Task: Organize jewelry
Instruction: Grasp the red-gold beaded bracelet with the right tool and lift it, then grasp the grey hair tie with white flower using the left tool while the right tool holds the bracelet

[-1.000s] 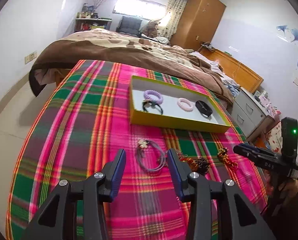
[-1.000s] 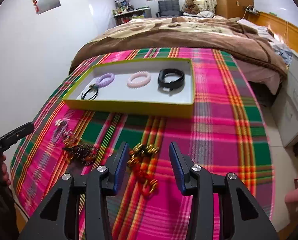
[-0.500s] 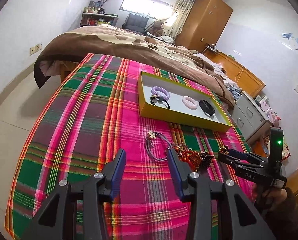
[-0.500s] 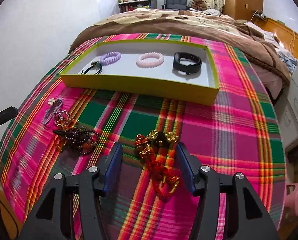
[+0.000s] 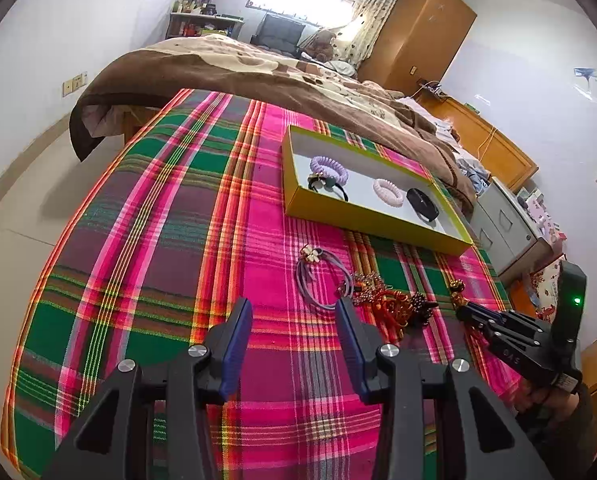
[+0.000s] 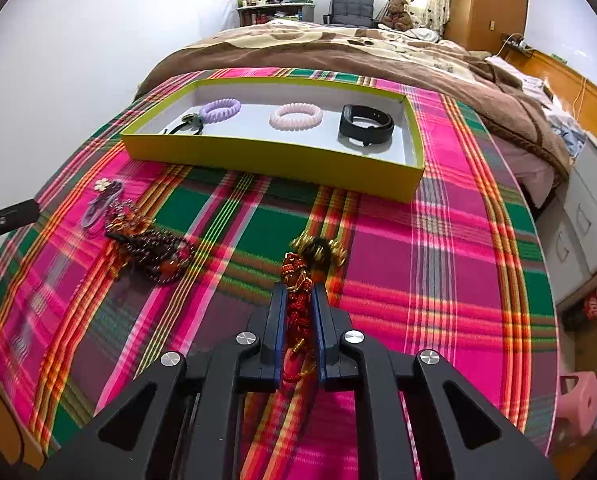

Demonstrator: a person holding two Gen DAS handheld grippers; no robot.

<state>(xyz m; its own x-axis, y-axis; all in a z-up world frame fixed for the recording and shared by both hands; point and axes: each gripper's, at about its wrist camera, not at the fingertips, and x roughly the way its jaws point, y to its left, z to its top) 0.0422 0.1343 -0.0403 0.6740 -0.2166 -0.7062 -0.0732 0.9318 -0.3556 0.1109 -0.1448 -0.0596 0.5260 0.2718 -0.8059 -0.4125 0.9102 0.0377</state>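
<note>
A yellow-rimmed box [image 6: 274,160] on the plaid cloth holds a purple coil tie [image 6: 220,110], a pink coil tie [image 6: 296,116], a black band [image 6: 365,124] and a black flower tie [image 6: 186,124]. In front of the box, my right gripper [image 6: 298,294] is closing, and its pads press on a red and gold braided bracelet [image 6: 296,272] lying on the cloth. To the left lie dark beads [image 6: 154,252] and a purple flower hair tie [image 5: 318,276]. My left gripper [image 5: 294,312] hangs open just short of that tie, with nothing between its fingers.
A bed with a brown blanket [image 6: 338,52] stands behind the table. A white drawer cabinet [image 6: 590,216] and a pink stool [image 6: 578,400] stand past the table's right edge. The near left part of the plaid cloth [image 5: 138,280] is bare.
My right gripper's jaws went from wide apart around the red and gold bracelet to closed on it, and it sank a little. The left gripper stayed open and nearly still.
</note>
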